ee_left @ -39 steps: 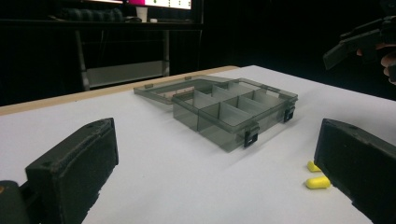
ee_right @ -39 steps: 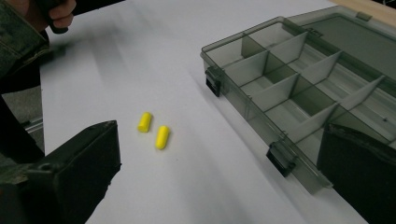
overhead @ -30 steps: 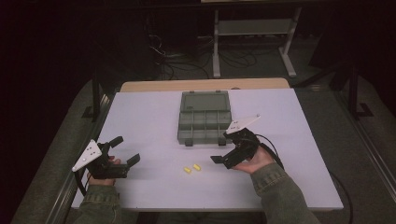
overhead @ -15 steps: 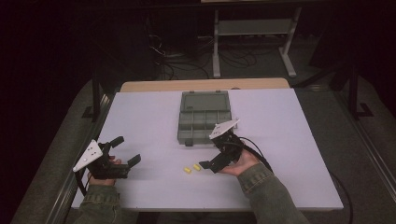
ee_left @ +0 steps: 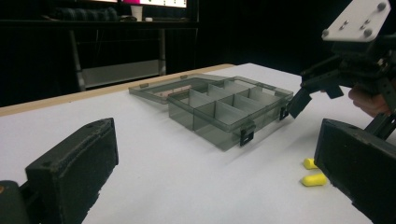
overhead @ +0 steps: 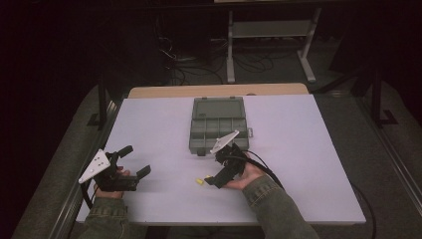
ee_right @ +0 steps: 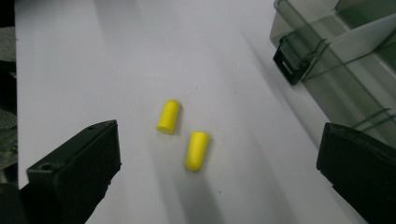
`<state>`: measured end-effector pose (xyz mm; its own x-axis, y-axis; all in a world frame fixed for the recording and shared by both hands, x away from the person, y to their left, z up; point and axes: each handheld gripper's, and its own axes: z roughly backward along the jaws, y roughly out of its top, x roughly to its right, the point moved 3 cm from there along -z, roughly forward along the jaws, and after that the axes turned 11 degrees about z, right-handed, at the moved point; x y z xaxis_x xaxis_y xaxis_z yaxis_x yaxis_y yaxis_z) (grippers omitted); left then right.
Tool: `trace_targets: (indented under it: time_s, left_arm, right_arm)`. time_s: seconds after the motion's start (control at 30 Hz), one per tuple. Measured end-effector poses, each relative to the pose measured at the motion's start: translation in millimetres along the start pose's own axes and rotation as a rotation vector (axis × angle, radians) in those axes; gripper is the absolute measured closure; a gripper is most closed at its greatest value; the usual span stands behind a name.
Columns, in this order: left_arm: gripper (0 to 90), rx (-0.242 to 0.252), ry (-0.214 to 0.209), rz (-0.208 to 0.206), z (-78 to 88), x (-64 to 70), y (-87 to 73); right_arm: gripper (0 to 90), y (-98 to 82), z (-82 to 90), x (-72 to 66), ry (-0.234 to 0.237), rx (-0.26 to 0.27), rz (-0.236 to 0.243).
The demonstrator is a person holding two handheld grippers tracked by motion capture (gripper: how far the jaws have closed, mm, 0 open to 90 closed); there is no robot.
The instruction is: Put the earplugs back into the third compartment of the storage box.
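Note:
Two yellow foam earplugs lie side by side on the white table, in front of an open grey compartment box. My right gripper hovers just right of them, tilted down-left, open. In the right gripper view both earplugs lie between its wide jaws, untouched, with the box corner at upper right. My left gripper rests open near the table's front left. The left gripper view shows its empty jaws, the box, the earplugs and the right gripper.
The box lid lies flat, opened away from me. The white table has bare surface on both sides of the box. Behind the table stands a metal rack with cables on the floor.
My right gripper has moved left and down from beside the box's front right corner to just over the earplugs. The left gripper has stayed in place.

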<state>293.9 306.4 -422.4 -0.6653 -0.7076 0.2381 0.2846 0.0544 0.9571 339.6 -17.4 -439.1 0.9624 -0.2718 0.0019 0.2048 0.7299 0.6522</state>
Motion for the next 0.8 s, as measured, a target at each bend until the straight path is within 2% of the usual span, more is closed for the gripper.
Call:
trace_targets:
  time_s: [0.03, 0.13, 0.33, 0.53, 0.73, 0.8]
  left_arm:
    - [0.0, 0.0, -0.001, -0.001, -0.1, 0.0, 0.0]
    - [0.0, -0.001, -0.005, -0.001, -0.9, 0.6, -0.3]
    - [0.0, -0.006, -0.006, -0.004, -1.2, 1.1, -0.5]
    - [0.0, -0.009, -0.008, -0.005, -1.7, 1.5, -0.7]
    - [0.0, -0.011, -0.008, -0.007, -1.9, 1.6, -0.8]
    - [0.0, -0.013, -0.009, -0.008, -2.0, 1.7, -0.9]
  right_arm:
    - [0.0, 0.0, -2.1, -0.4, 0.008, -0.004, 0.0]
    - [9.9, 0.0, -6.4, -1.2, 0.036, 0.009, -0.006]
    - [27.2, -0.8, -12.5, -3.0, 0.043, -0.029, -0.012]
    - [51.1, -1.8, -17.3, -6.5, 0.07, -0.058, 0.006]
    - [69.8, -2.8, -22.3, -9.1, 0.074, -0.087, 0.01]
    - [74.9, -2.7, -22.8, -9.6, 0.055, -0.095, 0.016]
